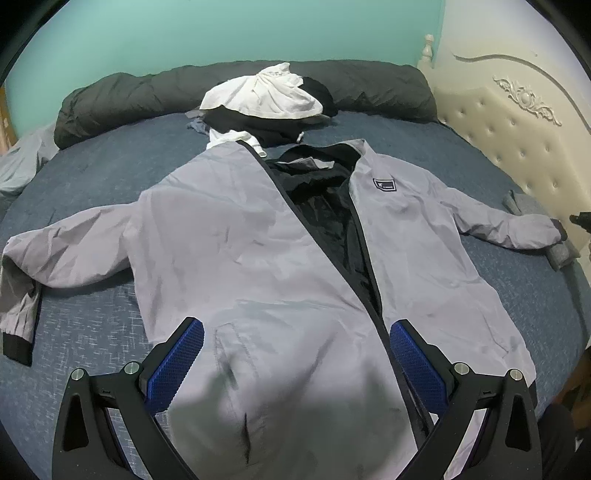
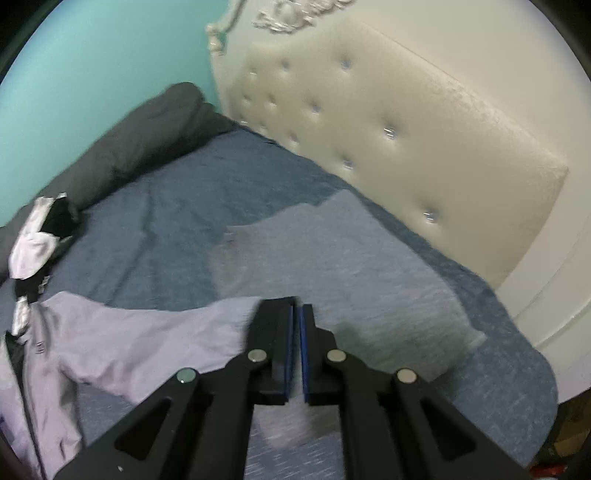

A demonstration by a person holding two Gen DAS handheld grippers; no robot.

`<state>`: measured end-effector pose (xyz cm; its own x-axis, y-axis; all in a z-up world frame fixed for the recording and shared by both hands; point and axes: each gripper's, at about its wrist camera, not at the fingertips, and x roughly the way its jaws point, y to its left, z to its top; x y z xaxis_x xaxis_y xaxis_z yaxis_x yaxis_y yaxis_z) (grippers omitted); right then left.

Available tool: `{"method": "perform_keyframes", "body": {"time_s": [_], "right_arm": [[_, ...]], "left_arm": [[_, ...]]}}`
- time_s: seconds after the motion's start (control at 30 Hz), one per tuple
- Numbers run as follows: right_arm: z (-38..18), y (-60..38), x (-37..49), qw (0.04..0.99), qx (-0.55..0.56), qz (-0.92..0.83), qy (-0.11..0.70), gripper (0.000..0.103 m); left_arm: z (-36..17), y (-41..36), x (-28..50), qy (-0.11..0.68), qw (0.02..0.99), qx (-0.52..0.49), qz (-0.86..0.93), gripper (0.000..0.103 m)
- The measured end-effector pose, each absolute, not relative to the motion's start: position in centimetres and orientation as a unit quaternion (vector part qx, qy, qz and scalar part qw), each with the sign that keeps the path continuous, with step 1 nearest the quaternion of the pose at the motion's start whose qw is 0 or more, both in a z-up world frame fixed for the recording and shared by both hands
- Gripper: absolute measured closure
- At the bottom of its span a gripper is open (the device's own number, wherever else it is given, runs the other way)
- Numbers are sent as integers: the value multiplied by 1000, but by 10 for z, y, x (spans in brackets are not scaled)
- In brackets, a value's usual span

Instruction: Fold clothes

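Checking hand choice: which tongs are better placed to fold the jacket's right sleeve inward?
Right. The right tongs are shut at that sleeve's cuff end; the left tongs hang open over the jacket hem.

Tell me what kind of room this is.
Most likely a bedroom. A grey jacket is spread out on a bed with a blue sheet, a cream tufted headboard stands at one side, and a dark rolled duvet lies along the teal wall.

Jacket point(image 1: 236, 258) on bed point(image 1: 92, 177), clothes pile point(image 1: 262, 99) behind.
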<state>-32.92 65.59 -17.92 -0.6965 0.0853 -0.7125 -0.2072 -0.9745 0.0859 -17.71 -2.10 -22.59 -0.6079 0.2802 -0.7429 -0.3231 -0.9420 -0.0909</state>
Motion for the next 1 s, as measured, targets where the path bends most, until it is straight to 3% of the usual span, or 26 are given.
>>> {"method": "perform_keyframes", "body": {"time_s": [0.33,0.5,1.0], "right_arm": [[-197,518,-300,-92,-432,893,90,99],[-211,439,-279,-164,-453,873,80,93],[-253,333,-220,-237,-527,816,12,93]], "left_arm": [[-217,-32,-168,37,149,-406,901,0],[-213,-37,-162,26,140,-402,904,0],[-213,-58,-146,6,151,-404,902,0]]}}
